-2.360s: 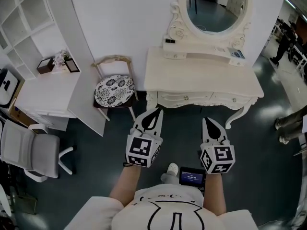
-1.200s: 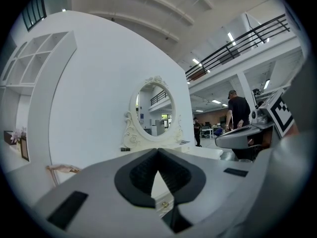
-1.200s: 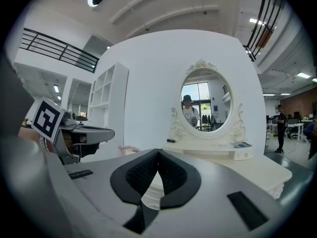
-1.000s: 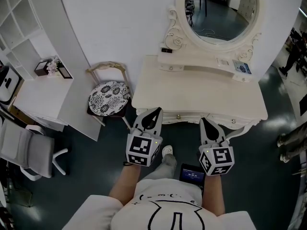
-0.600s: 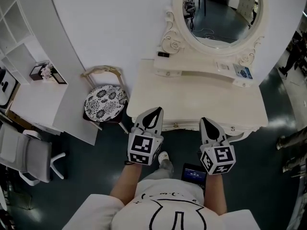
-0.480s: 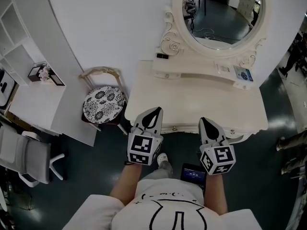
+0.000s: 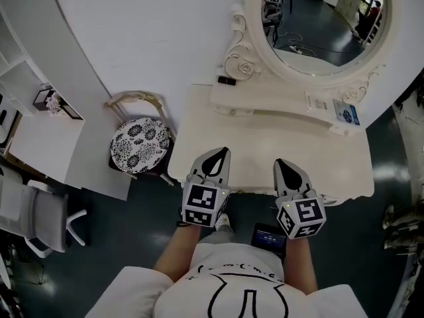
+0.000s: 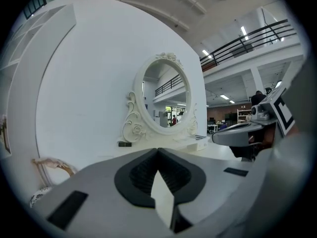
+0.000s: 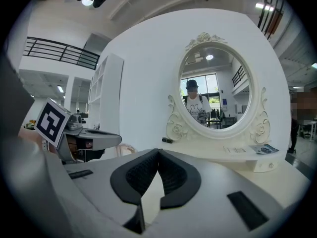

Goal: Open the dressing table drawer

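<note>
I'm holding left gripper [image 7: 216, 151] and right gripper [image 7: 281, 163] shut, empty, over the cream carved dressing counter [image 7: 265, 141] running left-right, front facing me.

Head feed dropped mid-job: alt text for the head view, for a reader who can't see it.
The left hand-held gripper and right hand-held gripper, both shut and empty, point over the front edge of a cream dressing table with an oval mirror. No drawer front shows; a floral-seated chair stands left of the table.

The pale top [image 7: 242, 295] bore a black outline drawing (possibly a cartoon); the left gripper [image 7: 218, 152] and right gripper [image 7: 283, 163] were grey, each with a marker cube [image 7: 202, 205].
</note>
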Motion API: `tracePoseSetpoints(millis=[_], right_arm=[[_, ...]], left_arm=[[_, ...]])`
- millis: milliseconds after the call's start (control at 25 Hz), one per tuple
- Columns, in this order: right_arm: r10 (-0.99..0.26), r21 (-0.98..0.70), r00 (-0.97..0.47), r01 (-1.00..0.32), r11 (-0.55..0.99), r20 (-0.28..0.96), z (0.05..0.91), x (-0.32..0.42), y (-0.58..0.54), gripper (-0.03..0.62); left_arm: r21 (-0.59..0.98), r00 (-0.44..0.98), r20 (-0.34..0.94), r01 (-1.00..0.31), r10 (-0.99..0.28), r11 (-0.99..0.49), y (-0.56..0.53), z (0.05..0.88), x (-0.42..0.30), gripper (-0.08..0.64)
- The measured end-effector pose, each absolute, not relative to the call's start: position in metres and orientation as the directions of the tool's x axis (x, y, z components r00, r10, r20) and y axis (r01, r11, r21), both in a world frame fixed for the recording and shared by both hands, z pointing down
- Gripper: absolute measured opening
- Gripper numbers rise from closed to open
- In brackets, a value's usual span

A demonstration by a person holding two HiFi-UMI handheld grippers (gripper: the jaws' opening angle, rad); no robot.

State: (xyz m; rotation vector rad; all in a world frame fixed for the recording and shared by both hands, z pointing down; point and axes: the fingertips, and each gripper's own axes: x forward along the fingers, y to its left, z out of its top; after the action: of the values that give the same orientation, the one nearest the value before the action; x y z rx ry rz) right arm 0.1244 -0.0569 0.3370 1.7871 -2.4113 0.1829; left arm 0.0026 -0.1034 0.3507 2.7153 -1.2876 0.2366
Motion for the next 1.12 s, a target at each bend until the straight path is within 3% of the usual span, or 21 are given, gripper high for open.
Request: tracePoseSetpoints(millis=[640,1120], right_arm=[[-0.93,-0.127,-0.304,-0.951,0.282,0.209,0.358,0.165,-0.146,0.025],[-0.916,-0.11,-0.329,-0.944,0.312,0.229,0.374,0.182,-0.168,0.026]], left_arm=[[0.065,0.594,0.232,-0.799,-0.77,-0.598,-0.184,0.377,0.03,0.003],[0.088,0.565,0.273,-0.82,-0.778,-0.565,-0.209,0.401,0.047,0.123]])
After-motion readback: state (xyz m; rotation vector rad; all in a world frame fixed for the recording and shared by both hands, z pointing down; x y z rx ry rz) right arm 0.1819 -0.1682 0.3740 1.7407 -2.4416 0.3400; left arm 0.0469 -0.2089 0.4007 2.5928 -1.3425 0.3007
